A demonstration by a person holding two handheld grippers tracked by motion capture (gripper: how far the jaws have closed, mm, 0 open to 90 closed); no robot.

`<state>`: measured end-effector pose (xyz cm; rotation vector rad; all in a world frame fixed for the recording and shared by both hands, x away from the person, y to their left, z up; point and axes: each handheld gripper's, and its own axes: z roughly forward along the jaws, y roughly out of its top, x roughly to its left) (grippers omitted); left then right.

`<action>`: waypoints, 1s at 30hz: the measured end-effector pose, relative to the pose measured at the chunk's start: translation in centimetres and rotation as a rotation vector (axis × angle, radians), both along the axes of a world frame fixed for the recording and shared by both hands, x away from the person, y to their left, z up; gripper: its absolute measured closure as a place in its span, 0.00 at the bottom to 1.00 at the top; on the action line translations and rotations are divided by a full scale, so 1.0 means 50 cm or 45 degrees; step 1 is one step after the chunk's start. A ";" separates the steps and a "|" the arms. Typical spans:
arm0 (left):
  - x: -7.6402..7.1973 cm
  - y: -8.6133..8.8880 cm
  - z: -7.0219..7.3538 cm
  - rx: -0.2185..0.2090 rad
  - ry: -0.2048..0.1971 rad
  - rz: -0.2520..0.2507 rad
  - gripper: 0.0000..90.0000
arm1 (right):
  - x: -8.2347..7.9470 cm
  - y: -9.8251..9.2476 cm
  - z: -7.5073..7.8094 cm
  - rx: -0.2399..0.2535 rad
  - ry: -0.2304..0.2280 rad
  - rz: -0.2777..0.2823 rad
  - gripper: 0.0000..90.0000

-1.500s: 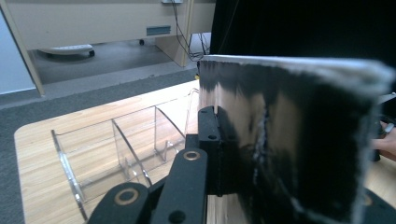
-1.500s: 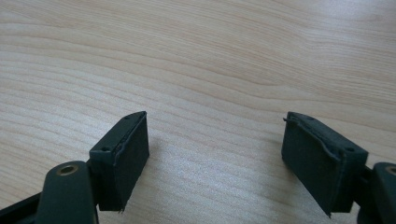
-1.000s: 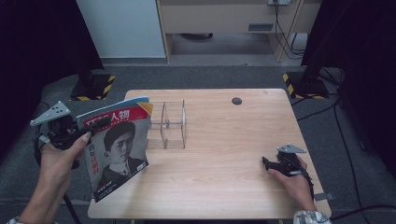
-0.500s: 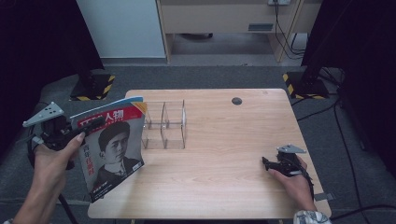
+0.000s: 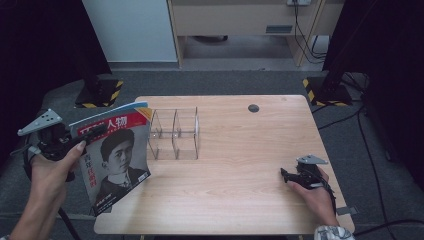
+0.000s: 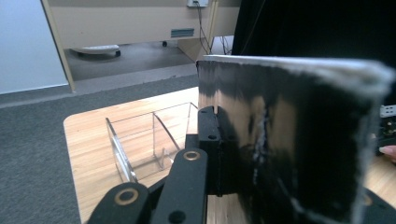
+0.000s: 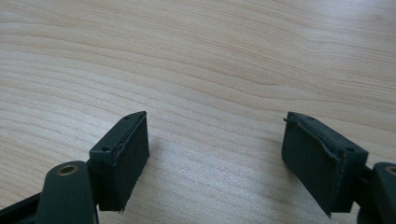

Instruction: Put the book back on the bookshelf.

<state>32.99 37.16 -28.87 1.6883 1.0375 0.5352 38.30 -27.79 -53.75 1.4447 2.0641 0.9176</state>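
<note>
Beyond the worktop's (image 5: pixel 240 150) left edge, we are drawing the magazine (image 5: pixel 116 159), clamped in the left tool (image 5: pixel 92 135), outward from the rack (image 5: pixel 174 134); right tool (image 5: pixel 285 175) resting open.

A magazine (image 5: pixel 116 160) with a portrait cover is held upright, tilted, clamped in the left gripper (image 5: pixel 92 134) by its upper edge.

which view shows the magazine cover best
The high view: the magazine faces the camera there, with its red title band and portrait readable, clamped in the left hand-held gripper. The left gripper view shows it as a close, dark, blurred surface beside the jaws. The right gripper view looks at bare table.
</note>
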 end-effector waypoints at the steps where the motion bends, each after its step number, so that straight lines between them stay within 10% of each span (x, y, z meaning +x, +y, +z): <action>1: 0.002 0.003 0.001 0.003 -0.001 0.009 0.96 | 0.000 0.000 0.000 0.000 0.000 0.000 0.26; 30: 0.059 0.010 -0.013 0.025 -0.024 0.137 0.96 | -0.001 0.000 0.000 -0.001 -0.003 0.004 0.26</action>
